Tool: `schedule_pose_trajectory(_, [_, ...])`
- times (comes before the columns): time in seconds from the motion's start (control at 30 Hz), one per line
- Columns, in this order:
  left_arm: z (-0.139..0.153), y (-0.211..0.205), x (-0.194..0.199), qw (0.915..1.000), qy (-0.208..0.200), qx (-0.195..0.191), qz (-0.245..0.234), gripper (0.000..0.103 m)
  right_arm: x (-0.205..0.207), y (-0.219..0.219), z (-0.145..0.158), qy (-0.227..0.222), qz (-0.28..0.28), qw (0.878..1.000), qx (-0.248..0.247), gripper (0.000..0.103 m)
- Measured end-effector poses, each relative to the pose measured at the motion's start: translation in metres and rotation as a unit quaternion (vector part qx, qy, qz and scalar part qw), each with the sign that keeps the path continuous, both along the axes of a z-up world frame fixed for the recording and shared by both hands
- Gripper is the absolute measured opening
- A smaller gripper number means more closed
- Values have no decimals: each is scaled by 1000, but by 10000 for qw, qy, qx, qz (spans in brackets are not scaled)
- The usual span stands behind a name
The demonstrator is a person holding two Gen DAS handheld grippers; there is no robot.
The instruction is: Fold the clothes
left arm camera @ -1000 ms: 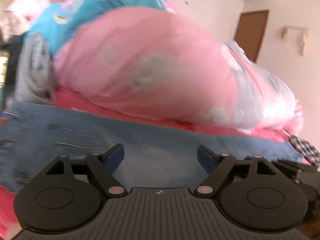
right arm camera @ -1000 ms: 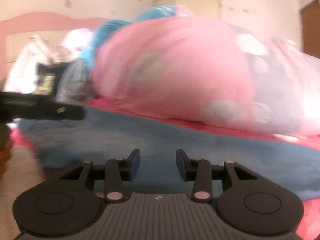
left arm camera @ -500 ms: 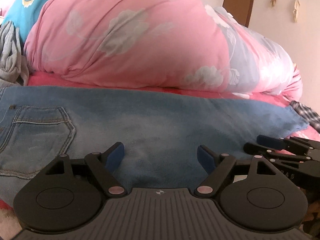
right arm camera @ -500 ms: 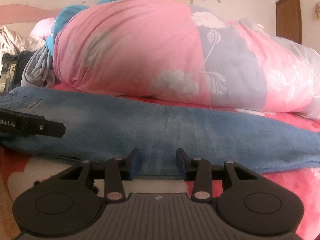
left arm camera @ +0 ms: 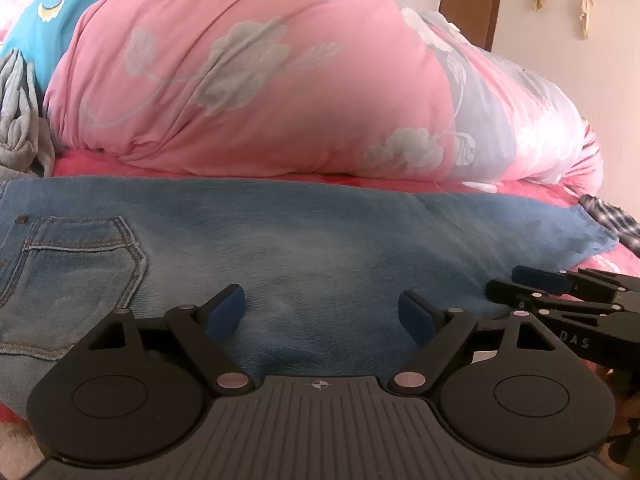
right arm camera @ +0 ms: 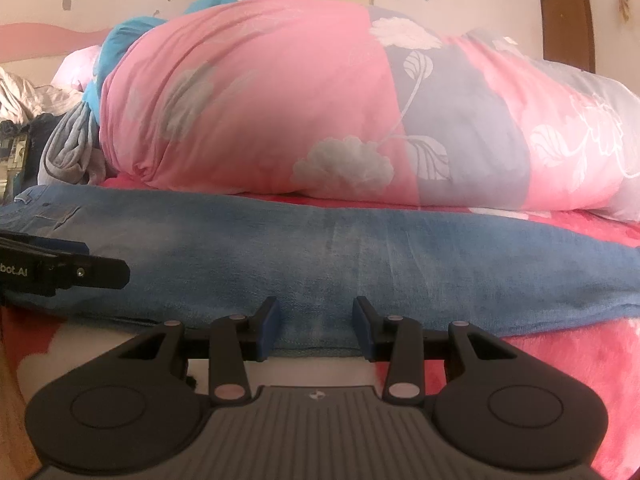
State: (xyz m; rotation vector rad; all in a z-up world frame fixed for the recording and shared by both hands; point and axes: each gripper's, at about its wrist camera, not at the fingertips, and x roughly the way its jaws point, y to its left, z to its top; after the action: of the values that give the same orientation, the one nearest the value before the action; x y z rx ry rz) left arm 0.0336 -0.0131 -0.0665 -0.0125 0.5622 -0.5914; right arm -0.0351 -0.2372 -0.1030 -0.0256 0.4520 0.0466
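The jeans lay spread flat along the near edge of the bed, on a bright pink fleece blanket. In the left wrist view a stitched back pocket showed at the left end of the denim, and the leg ran off to the right, ending at a hem near a patch of black-and-white checked cloth. In the right wrist view the same leg stretched across the whole width, its near edge lying just at the fingertips.

No box, basket or other container showed in either view.

The left gripper sat low over the denim close to the pocket, its blue-padded fingers spread wide apart. Denim lay in the gap between them, but the pads did not press on it. The right gripper sat at the near edge of the leg with its jaws partly apart, about half as wide as the left. The edge of the denim lay between the pads; nothing was pinched. Each gripper appeared at the side of the other's view, near the jeans.

Behind the jeans rose a large rolled pink quilt printed with grey flowers, with a blue cloth above its left end and a bunched grey garment beside it. A brown door stood in the far wall.
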Motion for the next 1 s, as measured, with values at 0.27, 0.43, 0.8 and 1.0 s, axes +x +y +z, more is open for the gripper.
schedule_pose_trajectory(0.27, [-1,-1,-1,10000,-31,15,-4,85,0,-1,0,-16,-26,10000,40,43])
schedule_pose_trajectory(0.43, [-1,0,0,10000,-25,-3,-5,85,2,-1,13,46,8,9999,-120,43])
schedule_pose_trajectory(0.8, [0,0,1,10000,-35,2,7,85,33,-57,40,-185,-774,9963,-312,43])
schedule_pose_trajectory(1.0, [10,-6,-2,9995,-96,308,54,85,32,-77,6,246,-921,9954,-111,43])
